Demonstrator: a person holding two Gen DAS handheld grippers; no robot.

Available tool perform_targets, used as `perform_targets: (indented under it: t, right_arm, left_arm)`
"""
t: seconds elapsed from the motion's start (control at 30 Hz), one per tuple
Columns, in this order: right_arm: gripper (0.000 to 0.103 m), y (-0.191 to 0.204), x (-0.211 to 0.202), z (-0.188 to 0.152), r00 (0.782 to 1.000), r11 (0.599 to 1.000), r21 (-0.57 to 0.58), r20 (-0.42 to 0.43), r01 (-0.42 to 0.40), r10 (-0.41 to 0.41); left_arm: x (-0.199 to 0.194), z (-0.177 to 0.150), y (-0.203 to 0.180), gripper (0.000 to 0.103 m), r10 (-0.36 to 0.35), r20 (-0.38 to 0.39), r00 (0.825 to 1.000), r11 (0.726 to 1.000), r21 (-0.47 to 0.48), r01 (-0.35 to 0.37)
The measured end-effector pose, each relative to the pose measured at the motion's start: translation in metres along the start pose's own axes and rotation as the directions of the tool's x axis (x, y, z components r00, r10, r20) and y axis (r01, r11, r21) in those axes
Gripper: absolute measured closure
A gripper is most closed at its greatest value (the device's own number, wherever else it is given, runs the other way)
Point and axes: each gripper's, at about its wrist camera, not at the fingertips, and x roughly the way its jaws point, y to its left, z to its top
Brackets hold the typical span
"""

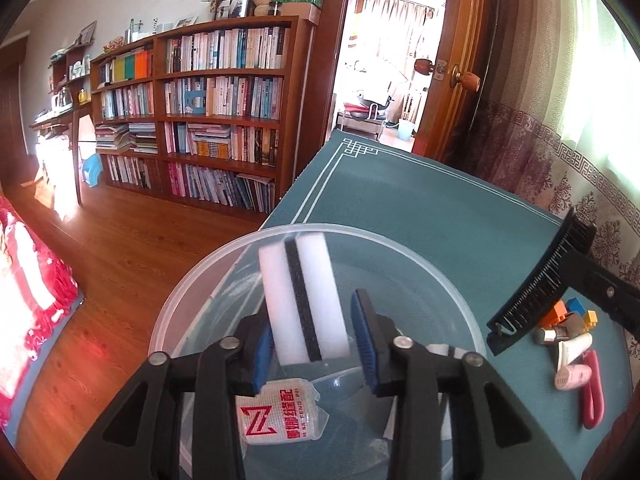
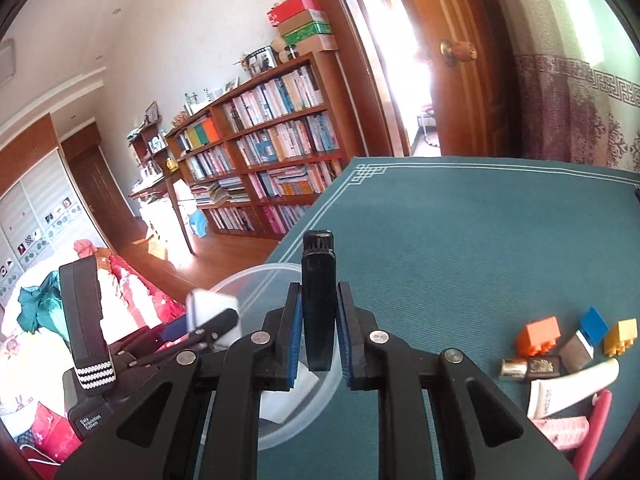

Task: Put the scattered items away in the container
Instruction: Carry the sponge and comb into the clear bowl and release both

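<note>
My left gripper (image 1: 312,312) is shut on a white sponge with a black middle stripe (image 1: 280,280), held upright over a clear plastic bowl (image 1: 188,284). A white bandage roll with red print (image 1: 280,412) lies in the bowl. My right gripper (image 2: 319,292) is shut on a black comb (image 2: 318,264), just right of the bowl's rim (image 2: 256,272). In the left wrist view the comb (image 1: 540,284) hangs above the table beside the bowl. Loose items lie to the right: orange (image 2: 538,334), blue (image 2: 594,324) and yellow (image 2: 620,336) bricks, and a white tube (image 2: 572,388).
The teal cloth-covered table (image 1: 400,200) ends at a left edge close to the bowl, with wooden floor below. A pink cylinder (image 1: 572,376) and a red loop-shaped tool (image 1: 592,392) lie near the tube. A curtain (image 1: 560,160) hangs along the table's right side.
</note>
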Motion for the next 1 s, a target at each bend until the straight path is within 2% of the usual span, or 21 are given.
perform_targets:
  t: [0.03,0.07,0.27,0.47,0.67,1.0]
  right_arm:
    - [0.085,0.004,0.006,0.002,1.0,1.0,-0.012,-0.008,-0.013,0.013]
    - [0.085,0.007,0.013,0.004,1.0,0.999,-0.023,-0.02,-0.025,0.024]
    - [0.085,0.02,0.041,0.007,0.998,0.998,-0.065,-0.054,-0.025,0.022]
    - [0.085,0.02,0.044,0.003,0.998,0.996,-0.08,-0.059,-0.034,0.029]
    - [0.081,0.022,0.056,-0.003,0.989,0.993,-0.08,-0.13,-0.083,0.072]
    - [0.081,0.014,0.045,-0.021,0.987,0.996,-0.053,-0.143,-0.078,0.07]
  left_arm:
    - [0.0,0.0,0.001,0.019,0.002,0.001,1.0,1.0,-0.008,-0.002]
    - [-0.001,0.0,0.003,0.016,0.006,0.009,1.0,1.0,-0.017,-0.006]
    - [-0.005,-0.003,0.007,0.016,0.014,0.013,1.0,0.999,-0.03,-0.013]
    - [-0.004,-0.008,0.011,0.015,0.022,-0.009,1.0,0.999,-0.049,-0.022]
    - [-0.009,-0.011,0.013,0.013,0.027,-0.011,1.0,0.998,-0.059,-0.028]
    - [-0.013,-0.015,0.025,0.012,0.04,-0.022,0.999,0.994,-0.099,-0.042]
